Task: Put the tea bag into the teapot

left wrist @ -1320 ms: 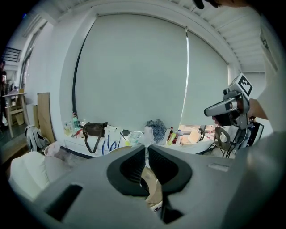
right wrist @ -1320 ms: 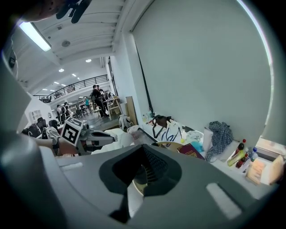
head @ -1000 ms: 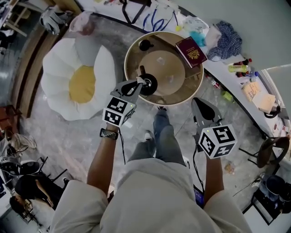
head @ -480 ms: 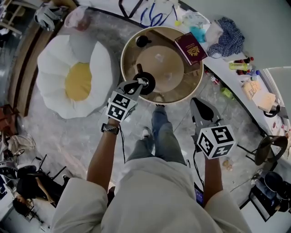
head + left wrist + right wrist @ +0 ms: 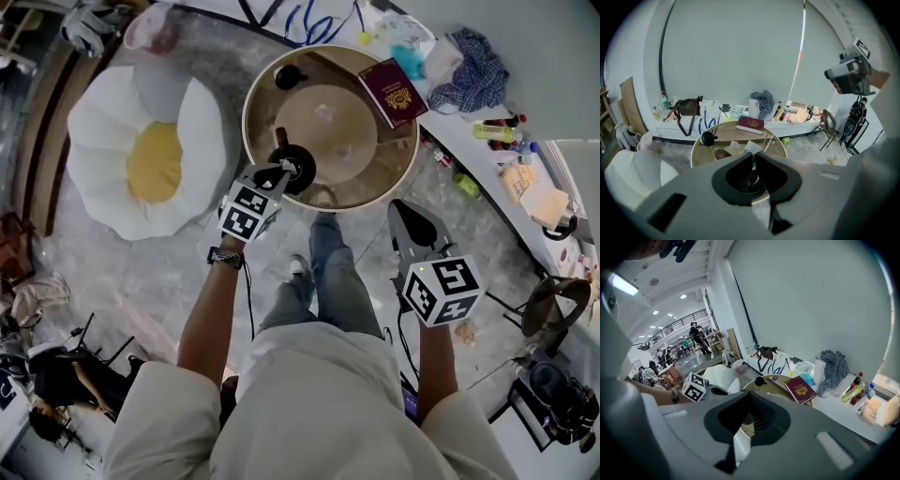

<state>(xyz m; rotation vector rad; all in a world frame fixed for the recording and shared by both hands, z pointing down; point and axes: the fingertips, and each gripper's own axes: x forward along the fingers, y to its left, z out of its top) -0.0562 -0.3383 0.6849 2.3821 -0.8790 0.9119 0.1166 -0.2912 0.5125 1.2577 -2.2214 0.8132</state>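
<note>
The black teapot [image 5: 302, 174] stands at the near edge of the round wooden table [image 5: 394, 159], with its lid off. My left gripper [image 5: 285, 170] hovers right over the pot's opening, shut on a small white tea bag [image 5: 752, 147] that pokes out past the tips. In the left gripper view [image 5: 752, 161] the pot is hidden under the jaws. The black lid [image 5: 286, 77] lies at the table's far left. My right gripper [image 5: 406, 212] hangs off the table's near right edge, shut and empty, as the right gripper view [image 5: 749, 397] also shows.
A dark red book [image 5: 394, 94] lies at the table's far right, and two small white packets [image 5: 323, 111] sit on the inner tray. A flower-shaped floor cushion [image 5: 141, 159] lies left of the table. A cluttered low ledge [image 5: 487, 141] runs behind and to the right.
My left gripper stayed over the teapot with the tea bag and edged slightly toward the table. The right gripper barely moved.
</note>
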